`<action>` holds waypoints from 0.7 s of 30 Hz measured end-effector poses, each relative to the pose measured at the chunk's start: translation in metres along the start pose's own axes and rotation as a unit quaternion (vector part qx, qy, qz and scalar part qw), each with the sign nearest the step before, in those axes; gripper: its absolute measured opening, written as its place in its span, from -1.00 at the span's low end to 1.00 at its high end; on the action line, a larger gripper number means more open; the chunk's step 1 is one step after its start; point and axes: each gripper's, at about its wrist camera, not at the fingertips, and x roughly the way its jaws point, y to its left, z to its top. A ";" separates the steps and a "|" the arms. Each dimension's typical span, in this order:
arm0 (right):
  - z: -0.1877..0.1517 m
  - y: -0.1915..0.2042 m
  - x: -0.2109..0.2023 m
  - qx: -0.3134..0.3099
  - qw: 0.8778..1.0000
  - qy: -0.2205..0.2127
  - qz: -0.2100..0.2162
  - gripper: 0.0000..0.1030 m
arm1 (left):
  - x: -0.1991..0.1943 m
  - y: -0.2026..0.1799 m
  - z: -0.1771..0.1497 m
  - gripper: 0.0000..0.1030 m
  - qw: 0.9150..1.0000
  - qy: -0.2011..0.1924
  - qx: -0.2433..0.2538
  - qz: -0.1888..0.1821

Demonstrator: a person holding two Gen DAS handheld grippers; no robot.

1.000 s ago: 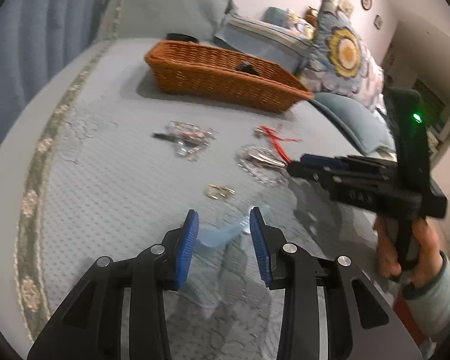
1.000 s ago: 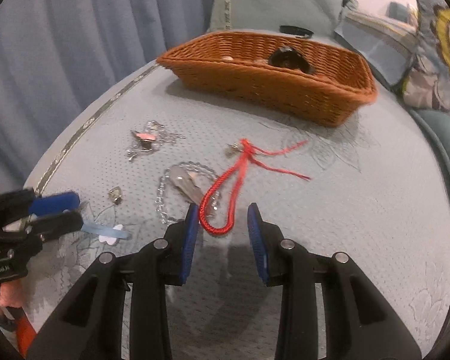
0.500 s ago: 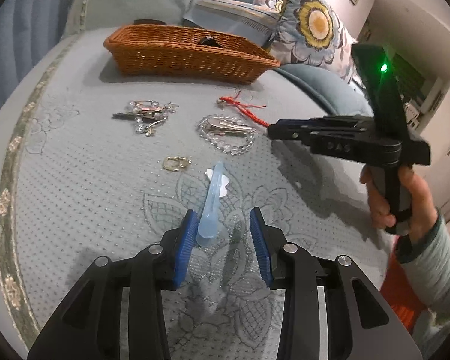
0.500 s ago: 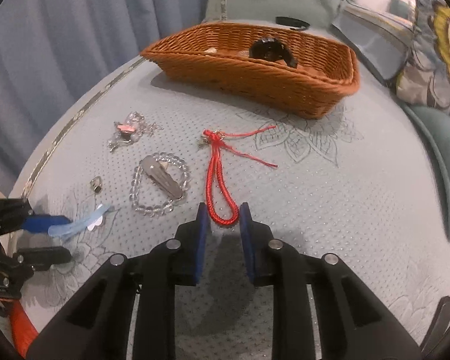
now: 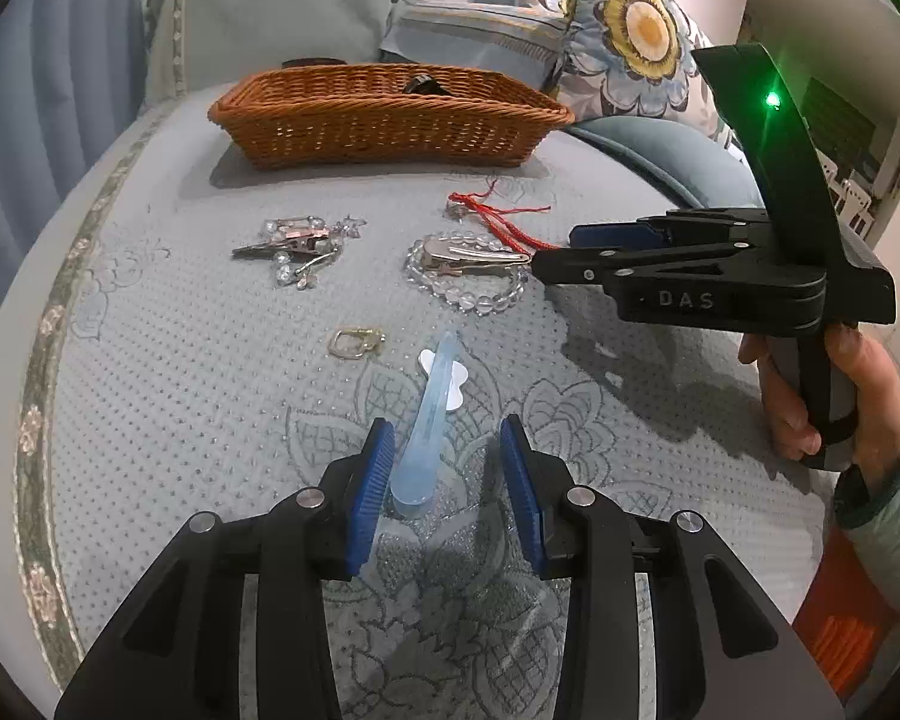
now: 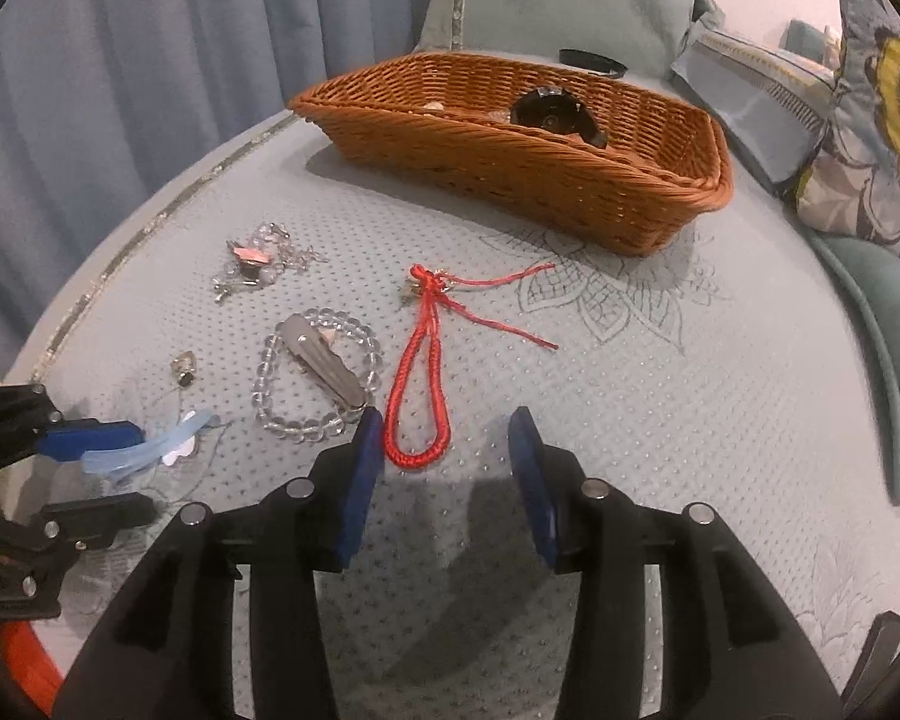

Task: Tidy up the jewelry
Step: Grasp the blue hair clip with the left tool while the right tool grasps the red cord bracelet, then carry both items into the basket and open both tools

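Hovering low over the bed (image 5: 168, 396), the left gripper (image 5: 447, 450) has its fingers apart with the blue clip (image 5: 429, 414) lying between them, its near end just beside the left pad; contact cannot be told. The right gripper (image 6: 447, 441) is also held low, level with the bed, fingers apart, the loop end of the red cord (image 6: 417, 396) lying just beside its left finger (image 6: 366, 450). In the left view the right gripper (image 5: 576, 252) reaches in from the right, gripped by a hand (image 5: 822, 396) in a green sleeve.

Between the grippers lie a bead bracelet (image 5: 480, 294) with a silver clip (image 5: 471, 255) across it, a gold ring (image 5: 354, 342) and a cluster of crystal pieces (image 5: 297, 246). The basket (image 6: 510, 180) stands farther back, well apart from them, with bare bedspread between. The bed's trimmed edge (image 6: 144, 228) curves along the left by the curtain (image 6: 120, 60); pillows (image 5: 630, 42) close the right side.
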 end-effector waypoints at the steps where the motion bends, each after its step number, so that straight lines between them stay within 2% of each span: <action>1: 0.000 0.002 0.000 -0.005 1.000 -0.001 -0.004 -0.25 | 0.000 0.000 0.000 -0.33 1.000 -0.001 -0.001 0.001; 2: 0.001 0.004 0.001 -0.009 1.000 -0.002 -0.004 -0.33 | 0.000 0.000 0.000 -0.34 1.000 -0.001 0.000 0.003; 3: 0.001 0.007 0.001 -0.016 1.000 -0.003 -0.002 -0.58 | 0.000 -0.001 0.001 -0.47 1.000 -0.001 0.001 0.008; 4: 0.001 0.009 0.001 -0.021 1.000 -0.004 -0.004 -0.72 | 0.001 -0.001 0.001 -0.59 1.000 -0.002 0.004 0.017; 5: 0.001 0.012 0.001 -0.026 1.000 -0.005 -0.008 -0.75 | 0.001 0.000 0.002 -0.80 1.000 -0.002 0.004 0.022; 6: 0.002 0.014 0.001 -0.030 0.999 -0.006 -0.013 -0.80 | 0.002 0.001 0.002 -0.80 1.000 -0.002 0.002 0.021; 11: 0.005 -0.001 -0.007 0.005 1.000 -0.023 -0.007 -0.84 | -0.004 0.002 0.004 -0.80 0.999 -0.024 -0.004 0.021; 16: 0.010 -0.018 -0.024 0.039 0.998 -0.047 0.023 -0.84 | -0.017 0.008 0.009 -0.80 0.998 -0.057 -0.019 0.019; 21: 0.012 -0.019 -0.041 0.046 0.994 -0.081 0.061 -0.84 | -0.024 0.009 0.011 -0.80 0.996 -0.078 -0.032 0.022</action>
